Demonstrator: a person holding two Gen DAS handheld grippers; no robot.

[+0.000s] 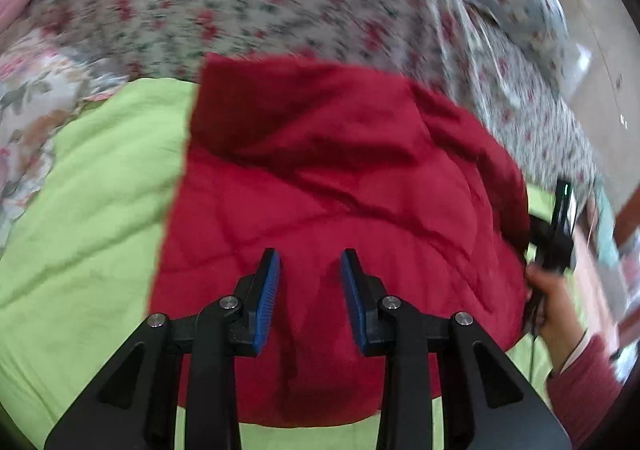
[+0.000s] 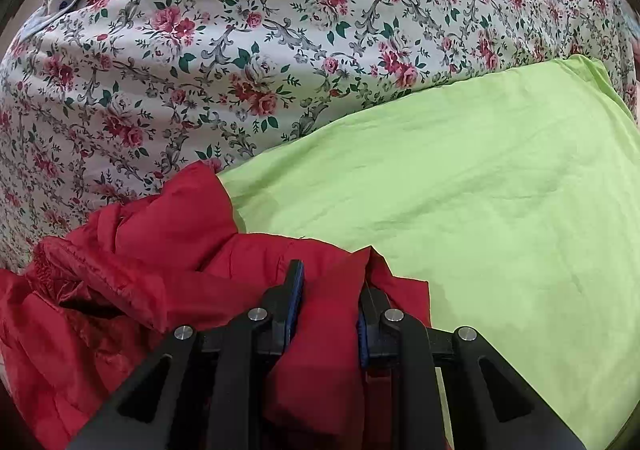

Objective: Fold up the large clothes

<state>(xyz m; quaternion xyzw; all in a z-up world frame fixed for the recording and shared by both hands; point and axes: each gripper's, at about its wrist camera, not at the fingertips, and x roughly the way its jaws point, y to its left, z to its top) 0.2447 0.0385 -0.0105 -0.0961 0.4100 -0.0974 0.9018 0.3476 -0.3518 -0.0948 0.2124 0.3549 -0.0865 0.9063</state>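
Note:
A large red padded jacket (image 1: 340, 189) lies on a light green sheet (image 1: 92, 217). My left gripper (image 1: 310, 282) is open above the jacket's near part, with nothing between its blue pads. In the right wrist view the jacket (image 2: 168, 250) is bunched at the lower left on the green sheet (image 2: 480, 209). My right gripper (image 2: 330, 302) is shut on a thick fold of the red jacket, which fills the gap between its fingers. The right gripper and the hand holding it also show at the jacket's right edge in the left wrist view (image 1: 556, 234).
A floral bedspread (image 2: 260, 49) covers the bed beyond the green sheet and also shows blurred in the left wrist view (image 1: 260, 1). A second flowered fabric (image 1: 28, 121) lies at the left. Floor and furniture (image 1: 608, 97) lie past the bed's right side.

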